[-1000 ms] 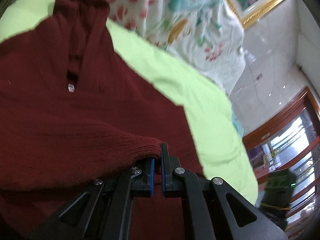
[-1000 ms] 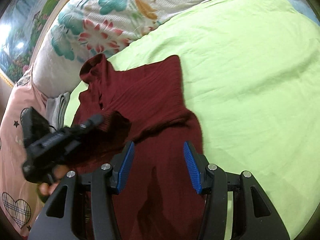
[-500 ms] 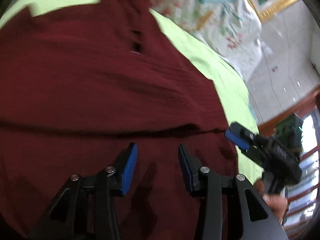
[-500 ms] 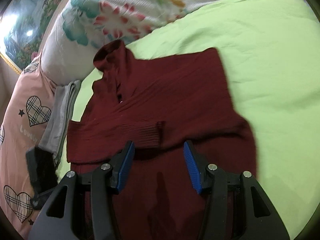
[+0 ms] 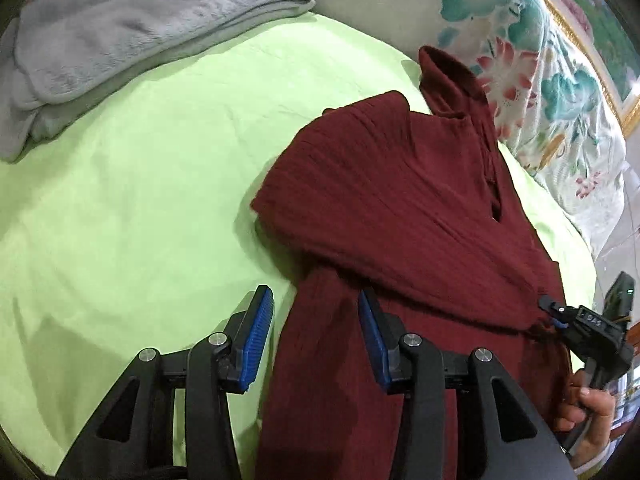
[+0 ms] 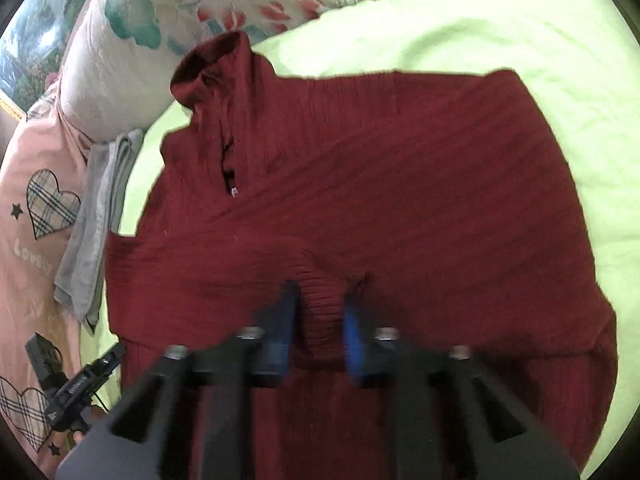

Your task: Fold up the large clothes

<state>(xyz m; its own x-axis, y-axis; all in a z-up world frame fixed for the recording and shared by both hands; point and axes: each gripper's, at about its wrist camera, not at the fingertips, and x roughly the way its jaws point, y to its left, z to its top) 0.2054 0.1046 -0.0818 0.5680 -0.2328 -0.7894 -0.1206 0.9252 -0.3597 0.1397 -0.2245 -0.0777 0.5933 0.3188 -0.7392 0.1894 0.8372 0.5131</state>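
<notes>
A dark red ribbed sweater (image 5: 400, 208) lies on the lime green sheet (image 5: 140, 200), collar toward the pillows, one sleeve folded across its body. It also shows in the right wrist view (image 6: 400, 168). My left gripper (image 5: 316, 336) is open and empty, straddling the sweater's left side edge. My right gripper (image 6: 318, 312) is blurred and open, its jaws either side of the ribbed sleeve cuff (image 6: 320, 300) lying on the body. In the left wrist view the right gripper (image 5: 560, 314) sits at the cuff end.
A folded grey towel (image 5: 120, 40) lies at the sheet's far left. A floral quilt (image 5: 560, 92) is heaped behind the collar. A pink pillow with plaid hearts (image 6: 36, 208) is on the left in the right wrist view. Bare green sheet (image 6: 520, 28) stretches right.
My left gripper let go of the sleeve cuff, opened and drew back to the sweater's left edge. My right gripper moved forward onto the cuff and its jaws narrowed.
</notes>
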